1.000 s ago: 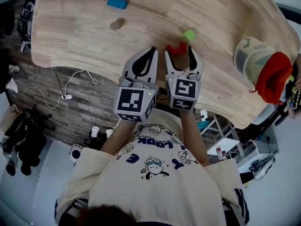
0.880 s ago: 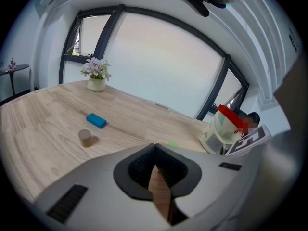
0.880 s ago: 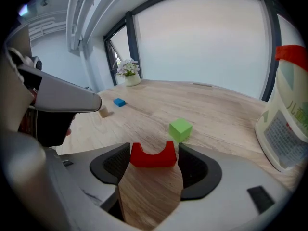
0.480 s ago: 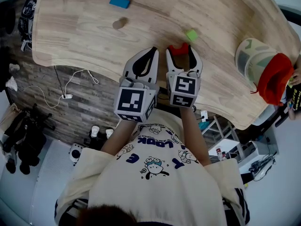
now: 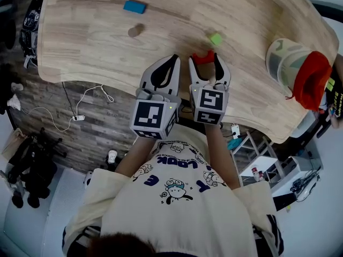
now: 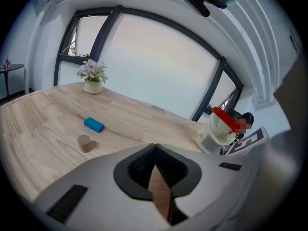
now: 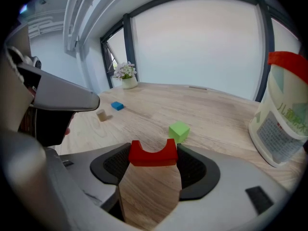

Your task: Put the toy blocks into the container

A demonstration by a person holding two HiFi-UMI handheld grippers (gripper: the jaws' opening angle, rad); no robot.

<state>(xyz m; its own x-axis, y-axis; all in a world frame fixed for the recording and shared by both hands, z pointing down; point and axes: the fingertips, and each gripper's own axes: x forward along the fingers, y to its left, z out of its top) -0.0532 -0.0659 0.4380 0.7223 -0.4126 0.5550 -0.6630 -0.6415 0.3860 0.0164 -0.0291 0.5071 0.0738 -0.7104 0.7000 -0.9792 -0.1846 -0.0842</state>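
A red arch block (image 7: 153, 154) sits between the pads of my right gripper (image 7: 153, 147), which is shut on it low over the wooden table (image 5: 80, 47). In the head view the red arch block (image 5: 203, 58) shows at the right gripper's (image 5: 203, 54) tips. Just beyond lies a green cube (image 7: 179, 130), also in the head view (image 5: 216, 38). The pale container (image 7: 284, 114) with a red rim stands at the right (image 5: 286, 63). My left gripper (image 5: 172, 57) hangs beside the right one, shut and empty (image 6: 155, 150). A blue block (image 6: 94, 124) and a brown cylinder (image 6: 84, 142) lie far left.
A small flowerpot (image 6: 92, 78) stands at the table's far edge by the windows. A person's hand and a printed box (image 5: 335, 98) show beside the container. The table's curved near edge (image 5: 107, 78) runs under both grippers.
The right gripper's jaws have drawn in onto the red arch block and shifted it slightly forward. The left gripper has stayed put.
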